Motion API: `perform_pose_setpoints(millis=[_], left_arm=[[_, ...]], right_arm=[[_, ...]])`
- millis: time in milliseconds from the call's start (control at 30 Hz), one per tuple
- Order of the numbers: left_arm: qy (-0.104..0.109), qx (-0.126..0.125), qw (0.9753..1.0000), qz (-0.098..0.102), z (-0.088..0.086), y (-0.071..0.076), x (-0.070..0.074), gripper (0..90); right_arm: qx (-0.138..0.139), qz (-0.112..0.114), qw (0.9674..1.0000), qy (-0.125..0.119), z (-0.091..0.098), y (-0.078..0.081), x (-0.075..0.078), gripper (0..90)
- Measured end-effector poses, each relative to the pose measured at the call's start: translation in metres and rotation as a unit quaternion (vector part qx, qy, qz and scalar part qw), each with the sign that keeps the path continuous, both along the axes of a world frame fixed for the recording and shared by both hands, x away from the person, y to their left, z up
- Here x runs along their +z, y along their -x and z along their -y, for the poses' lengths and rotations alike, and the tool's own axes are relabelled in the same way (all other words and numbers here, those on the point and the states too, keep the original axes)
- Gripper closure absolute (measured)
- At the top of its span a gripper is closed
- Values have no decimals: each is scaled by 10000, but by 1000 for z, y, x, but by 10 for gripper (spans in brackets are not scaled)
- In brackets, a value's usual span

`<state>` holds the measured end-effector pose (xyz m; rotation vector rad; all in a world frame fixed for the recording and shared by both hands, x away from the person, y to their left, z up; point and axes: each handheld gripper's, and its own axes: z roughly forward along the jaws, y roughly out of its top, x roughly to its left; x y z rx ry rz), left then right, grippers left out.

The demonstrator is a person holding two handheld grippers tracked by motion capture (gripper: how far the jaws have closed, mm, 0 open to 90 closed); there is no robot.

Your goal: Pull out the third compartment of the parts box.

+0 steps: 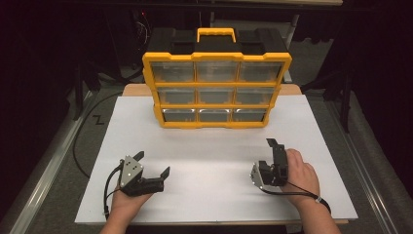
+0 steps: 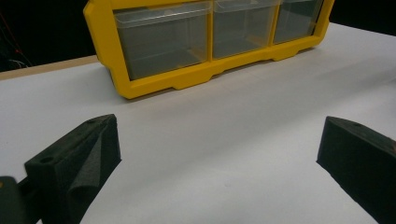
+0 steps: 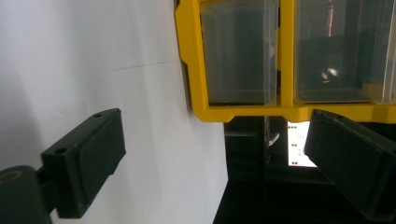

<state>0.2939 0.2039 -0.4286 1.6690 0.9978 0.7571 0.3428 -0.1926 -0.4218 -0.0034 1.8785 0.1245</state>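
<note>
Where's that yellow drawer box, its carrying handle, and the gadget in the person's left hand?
yellow drawer box (image 1: 217,88), high view, on the yellow frame between drawer rows.
carrying handle (image 1: 216,32), high view, on the handle's top bar.
left gripper (image 1: 152,165), high view, midway between its open jaw tips.

Yellow-framed organizer (image 1: 216,90) with clear drawers, black top; white table (image 1: 214,161); black claws.

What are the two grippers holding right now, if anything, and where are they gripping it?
Nothing. The left gripper and right gripper are both open over the white table, short of the yellow drawer organizer.
</note>
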Motion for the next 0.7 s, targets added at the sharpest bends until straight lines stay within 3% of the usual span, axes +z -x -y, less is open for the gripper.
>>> perform_pose_setpoints(millis=[67,333,567,700], left_arm=[[13,-3,10000,7,1,0,0,5],[-6,-75,10000,-27,3,-1,-1,9],[23,-53,10000,19,3,-1,-1,9],[68,-42,10000,7,3,-2,-1,9]], right_arm=[[21,52,10000,4,-1,0,0,169],[-36,259,9997,14,-7,-3,0,281],[50,626,9979,147,-14,-10,0,383],[-6,776,9969,91,-17,-14,3,422]])
